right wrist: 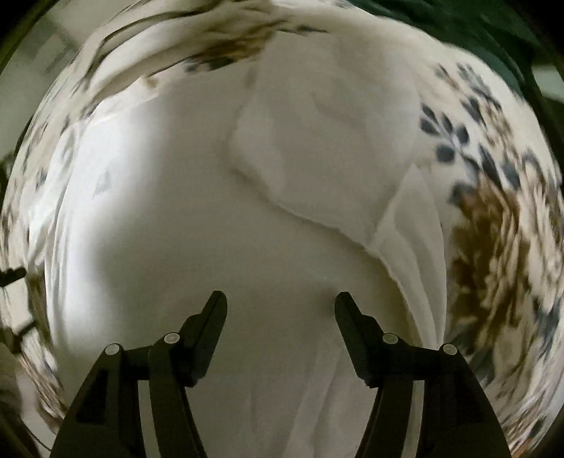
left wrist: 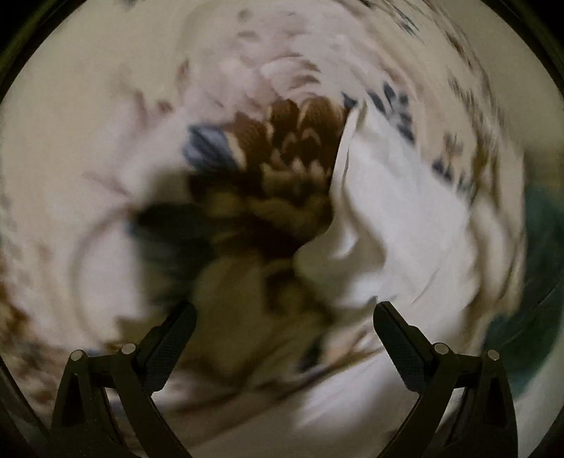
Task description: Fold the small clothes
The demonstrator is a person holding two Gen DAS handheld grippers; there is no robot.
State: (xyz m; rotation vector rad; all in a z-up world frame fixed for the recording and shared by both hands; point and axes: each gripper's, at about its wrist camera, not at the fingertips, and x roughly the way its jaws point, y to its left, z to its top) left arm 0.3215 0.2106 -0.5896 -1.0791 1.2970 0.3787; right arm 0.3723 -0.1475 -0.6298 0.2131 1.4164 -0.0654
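Observation:
A small white garment lies crumpled on a floral sheet and fills most of the right wrist view, with a folded flap and raw hems across its middle. My right gripper is open, its fingers just above the white cloth. In the blurred left wrist view the same white garment bunches up at right of centre. My left gripper is wide open and empty, to the left of that bunch and over the sheet.
The floral sheet has brown and dark blue flower prints on cream; it also shows in the right wrist view. Something dark green lies at the right edge, and dark green cloth sits at the top right.

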